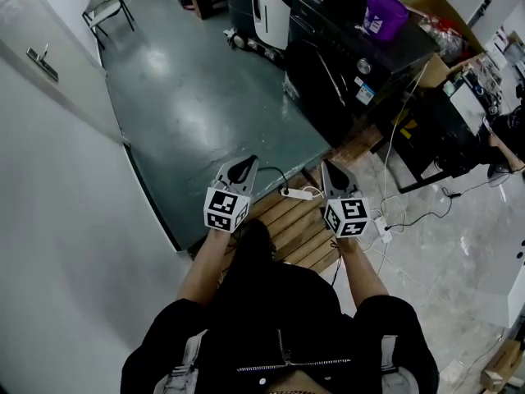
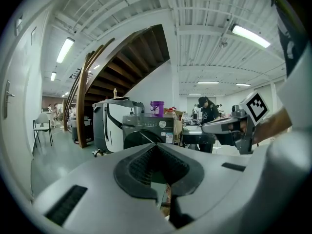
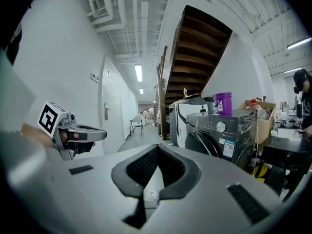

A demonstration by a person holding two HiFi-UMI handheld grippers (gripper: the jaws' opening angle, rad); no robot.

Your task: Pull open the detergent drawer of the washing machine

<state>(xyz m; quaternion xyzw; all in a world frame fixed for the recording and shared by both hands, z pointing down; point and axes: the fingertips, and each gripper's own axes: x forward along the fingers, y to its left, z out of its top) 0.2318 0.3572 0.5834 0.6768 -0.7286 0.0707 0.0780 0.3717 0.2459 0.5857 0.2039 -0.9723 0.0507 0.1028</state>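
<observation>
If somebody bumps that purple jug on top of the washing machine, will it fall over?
It might tip: the purple jug stands upright and looks taller than wide on the flat top of the washing machine. It looks like plastic, so it probably would not break. Whether it is full or empty, heavy or light, cannot be told from here.

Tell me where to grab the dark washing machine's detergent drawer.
Probably the left end of the dark front-loading washing machine's top control strip, left of the silver knob, approached straight from the front, since drawers slide outward. Its handle is too small to see.
</observation>
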